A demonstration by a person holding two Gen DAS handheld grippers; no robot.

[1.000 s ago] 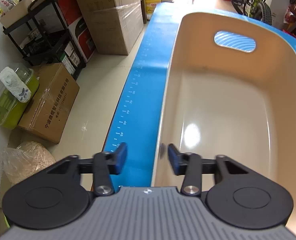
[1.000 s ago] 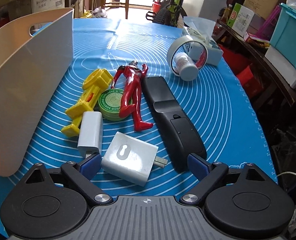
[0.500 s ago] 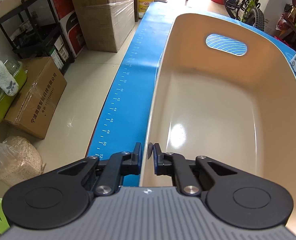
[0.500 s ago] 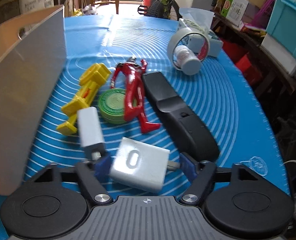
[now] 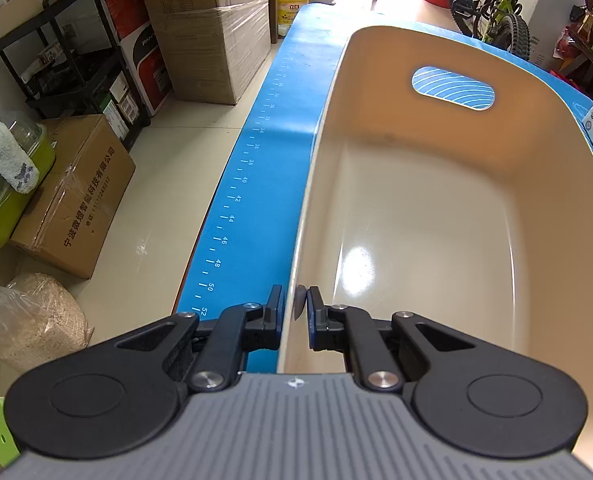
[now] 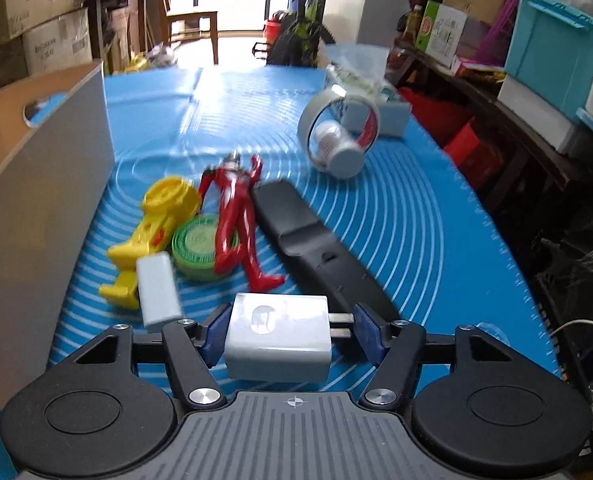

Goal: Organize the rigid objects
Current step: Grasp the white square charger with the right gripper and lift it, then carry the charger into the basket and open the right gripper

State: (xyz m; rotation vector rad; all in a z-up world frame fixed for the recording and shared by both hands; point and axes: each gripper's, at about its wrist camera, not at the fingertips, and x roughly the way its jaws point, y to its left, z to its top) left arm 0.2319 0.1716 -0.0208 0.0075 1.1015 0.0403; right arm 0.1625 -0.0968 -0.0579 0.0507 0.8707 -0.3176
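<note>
The left gripper [image 5: 294, 306] is clamped on the near left wall of the empty beige bin [image 5: 436, 208], which rests on the blue mat [image 5: 256, 184]. To the right of the bin, a yellow toy [image 6: 152, 236], small white adapter [image 6: 158, 288], green tin [image 6: 196, 246], red figure [image 6: 236, 216], black remote [image 6: 320, 252] and tape roll [image 6: 338, 128] lie on the mat. The right gripper [image 6: 288, 330], whose jaws have just been closing, grasps the white charger [image 6: 278, 340]: one pad presses its body, the other its prongs, and it is raised just above the mat near the remote.
</note>
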